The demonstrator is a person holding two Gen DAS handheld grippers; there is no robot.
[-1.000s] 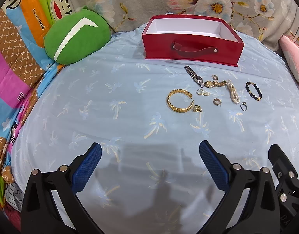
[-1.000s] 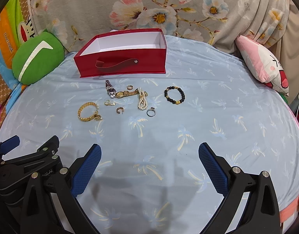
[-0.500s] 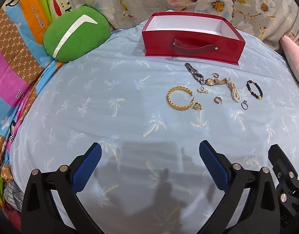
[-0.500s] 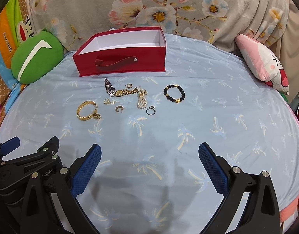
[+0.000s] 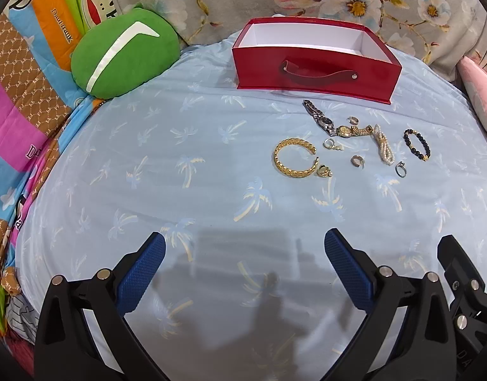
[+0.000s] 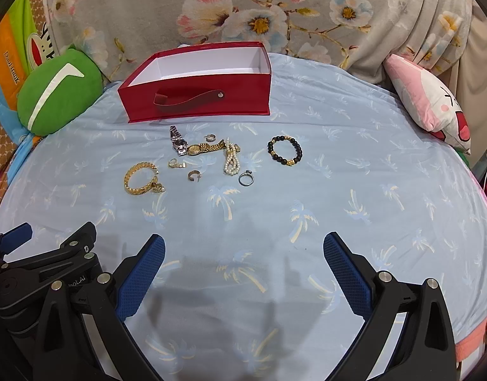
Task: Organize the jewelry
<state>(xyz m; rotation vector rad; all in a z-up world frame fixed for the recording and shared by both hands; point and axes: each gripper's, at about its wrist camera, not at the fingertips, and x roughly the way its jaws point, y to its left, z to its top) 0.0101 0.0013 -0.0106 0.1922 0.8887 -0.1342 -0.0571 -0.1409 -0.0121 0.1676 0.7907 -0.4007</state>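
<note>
An open red box (image 5: pixel 316 70) (image 6: pixel 196 95) with a white inside stands at the far side of the blue sheet. In front of it lies loose jewelry: a gold bangle (image 5: pixel 294 158) (image 6: pixel 141 178), a silver watch (image 5: pixel 319 118) (image 6: pixel 178 140), a gold watch (image 6: pixel 205 148), a pearl strand (image 5: pixel 383 147) (image 6: pixel 231 160), a black bead bracelet (image 5: pixel 417 145) (image 6: pixel 284 150), a silver ring (image 5: pixel 401 169) (image 6: pixel 245 178) and small earrings. My left gripper (image 5: pixel 243 263) and right gripper (image 6: pixel 243 263) are both open and empty, well short of the jewelry.
A green round cushion (image 5: pixel 123 54) (image 6: pixel 57 92) lies left of the box. A pink cartoon pillow (image 6: pixel 430 98) lies at the right. Floral fabric (image 6: pixel 259 9) hangs behind. The left gripper's body (image 6: pixel 43 266) shows at the right wrist view's lower left.
Both cameras have shifted slightly, so the box and jewelry sit a little higher in view. Both grippers stay open; nothing on the sheet moved.
</note>
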